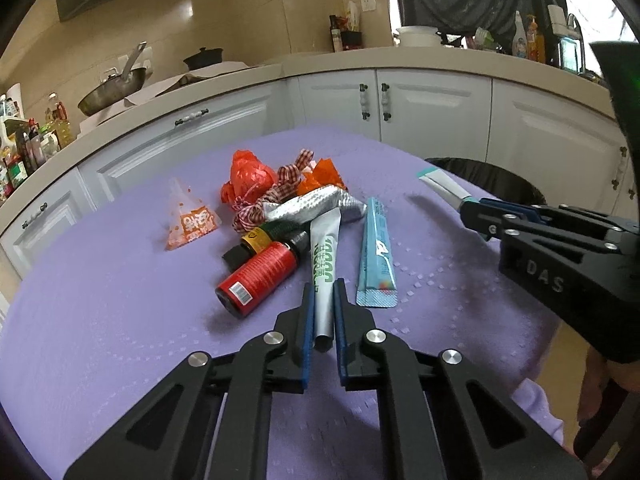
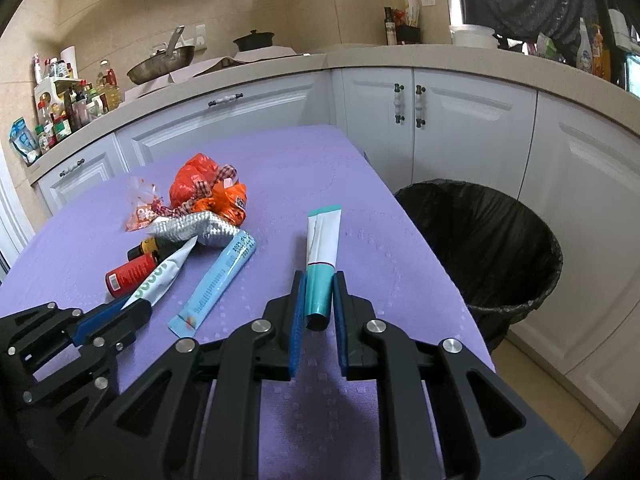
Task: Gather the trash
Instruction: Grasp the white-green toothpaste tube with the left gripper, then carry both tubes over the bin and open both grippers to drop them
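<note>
Left tongs (image 1: 323,298): clamped on white green-lettered squeeze tube (image 1: 326,264), beside the litter pile (image 1: 256,184) on purple-clothed surface (image 1: 120,280). Right tongs (image 2: 318,294): clamped on white-and-teal tube (image 2: 322,248), right of pile.

A home kitchen. White cabinets (image 2: 260,120) run under a counter holding a pan (image 2: 160,65) at 11 o'clock. Oil bottles (image 2: 108,88) stand at 10 o'clock.

White cabinets (image 2: 460,120), a frying pan (image 2: 160,66) and a dark pot (image 2: 254,40) on the counter (image 2: 360,56).
</note>
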The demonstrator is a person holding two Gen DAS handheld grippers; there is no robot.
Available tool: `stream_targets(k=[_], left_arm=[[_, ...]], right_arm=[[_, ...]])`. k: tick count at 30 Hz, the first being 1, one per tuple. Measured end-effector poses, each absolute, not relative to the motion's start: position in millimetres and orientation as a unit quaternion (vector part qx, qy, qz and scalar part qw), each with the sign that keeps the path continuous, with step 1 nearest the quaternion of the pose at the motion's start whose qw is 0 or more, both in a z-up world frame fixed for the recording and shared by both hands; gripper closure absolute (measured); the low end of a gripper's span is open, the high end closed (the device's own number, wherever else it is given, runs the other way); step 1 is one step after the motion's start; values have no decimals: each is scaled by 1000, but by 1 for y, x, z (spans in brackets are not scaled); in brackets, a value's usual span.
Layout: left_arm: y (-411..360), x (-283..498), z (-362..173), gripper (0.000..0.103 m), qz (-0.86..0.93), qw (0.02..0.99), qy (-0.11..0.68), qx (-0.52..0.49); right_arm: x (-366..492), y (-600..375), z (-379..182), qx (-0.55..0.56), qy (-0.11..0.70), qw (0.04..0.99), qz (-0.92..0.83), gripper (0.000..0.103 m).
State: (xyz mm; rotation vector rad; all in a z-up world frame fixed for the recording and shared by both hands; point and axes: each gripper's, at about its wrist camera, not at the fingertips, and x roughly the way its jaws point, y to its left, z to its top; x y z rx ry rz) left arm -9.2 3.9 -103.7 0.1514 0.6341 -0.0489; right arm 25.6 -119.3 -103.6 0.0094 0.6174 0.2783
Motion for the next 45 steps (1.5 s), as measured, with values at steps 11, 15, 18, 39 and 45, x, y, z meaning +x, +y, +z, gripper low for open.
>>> stream_targets(k=[11,15,18,39,45], left_arm=[[12,-20,-84,94,-27,955,289,54],[10,-11,-74,94,-27,960,275,49],[4,-3,-64,94,-30,965,257,51],[-77,67,-33,94,-82,968,232,44],[-102,83,-36,93,-91,967,233,55]], right_arm=[[21,-120,-96,0,294,945,139,90],[20,-124,-88,-2,285,949,133,90],[21,-131,-79,-1,274,954,124,90],[53,-226,-42,14,230,973,33,89],[68,-249,-39,22,225,974,16,89]])
